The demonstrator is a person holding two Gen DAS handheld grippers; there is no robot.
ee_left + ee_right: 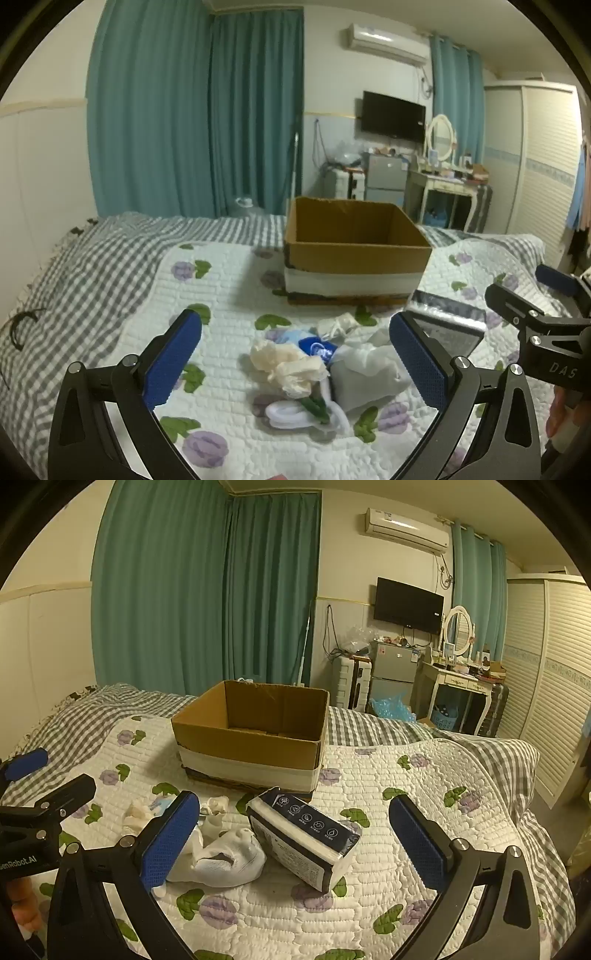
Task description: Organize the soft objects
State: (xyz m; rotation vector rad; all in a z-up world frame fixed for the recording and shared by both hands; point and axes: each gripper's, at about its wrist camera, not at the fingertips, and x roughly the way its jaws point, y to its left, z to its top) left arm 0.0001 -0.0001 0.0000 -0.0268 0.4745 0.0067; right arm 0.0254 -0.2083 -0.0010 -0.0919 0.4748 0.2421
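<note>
A bed covered by a white quilt point(369, 782) printed with purple flowers and green leaves fills the lower half of both views, with a grey checked blanket point(92, 266) beyond and to the side of it. On the quilt, toward the far side, stands an open cardboard box point(251, 734) with a white band around its lower part; what can be seen of its inside looks bare. Nearer the cameras lies a wrapped pack of tissues point(306, 834), dark on top with white icons, tilted on the quilt just in front of the box. Beside it, to the left, sits a loose pile of soft things: a white sock point(225, 860), a grey sock point(358, 380), a crumpled cream cloth point(284, 363), a blue-and-white item point(316, 349) and a rolled white sock point(291, 411). The left gripper point(295, 369) hovers over this pile with its blue-padded jaws spread wide and nothing between them. The right gripper point(295, 845) hangs above the tissue pack, its jaws likewise wide apart and holding nothing.
</note>
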